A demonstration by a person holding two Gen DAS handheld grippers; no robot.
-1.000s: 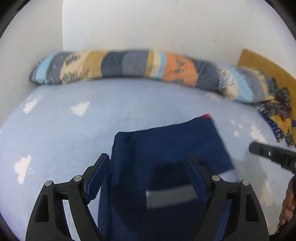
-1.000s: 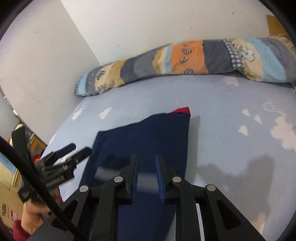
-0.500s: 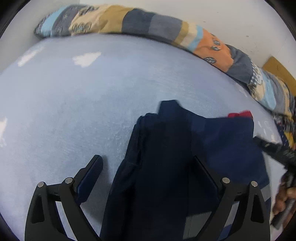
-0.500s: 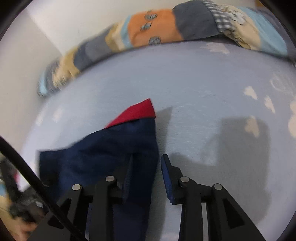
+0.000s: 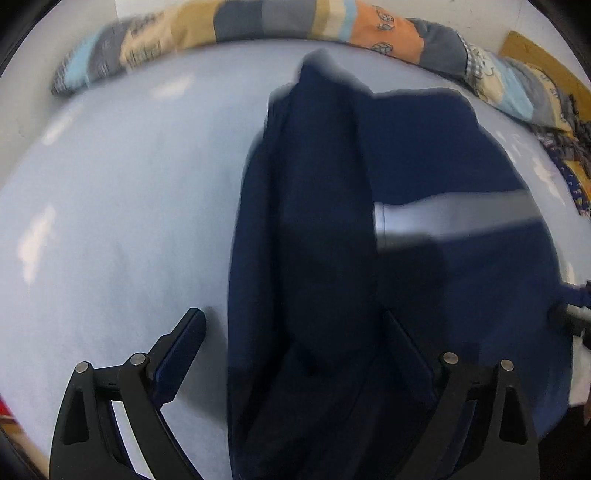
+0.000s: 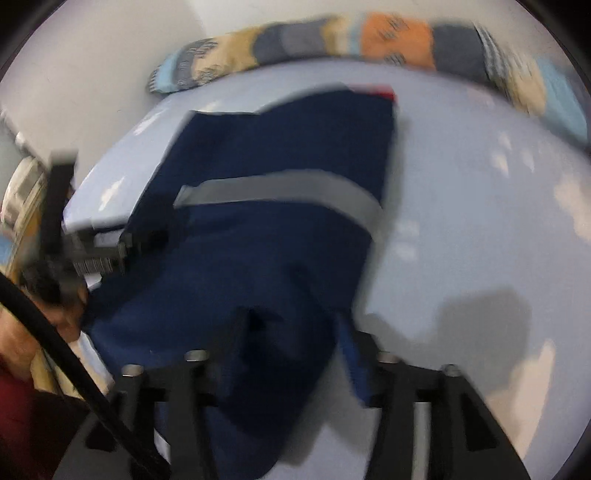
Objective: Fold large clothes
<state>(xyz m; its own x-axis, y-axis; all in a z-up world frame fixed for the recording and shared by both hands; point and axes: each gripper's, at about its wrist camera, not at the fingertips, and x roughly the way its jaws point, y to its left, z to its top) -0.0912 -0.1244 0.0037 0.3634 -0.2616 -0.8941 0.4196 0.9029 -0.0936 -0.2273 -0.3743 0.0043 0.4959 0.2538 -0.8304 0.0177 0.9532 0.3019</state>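
A dark navy garment (image 5: 424,166) with a grey reflective band (image 5: 454,214) lies on the pale blue bed; it also shows in the right wrist view (image 6: 280,147), with a red corner (image 6: 380,90) at its far end. My left gripper (image 5: 295,354) is open, its fingers spread either side of a bunched navy fold (image 5: 306,229) that runs between them. My right gripper (image 6: 291,343) is open, with the near navy edge draped between its fingers. The left gripper also shows at the left of the right wrist view (image 6: 99,247).
The bed sheet (image 5: 122,206) is light blue with white clouds. A long patchwork bolster (image 5: 280,22) lies along the wall at the back. More patterned cloth (image 5: 565,147) sits at the far right. White walls enclose the bed's corner.
Both grippers have dropped closer to the garment and both views are blurred by motion. The right gripper's fingers have opened wider. The navy cloth has bunched into a raised fold between the left fingers.
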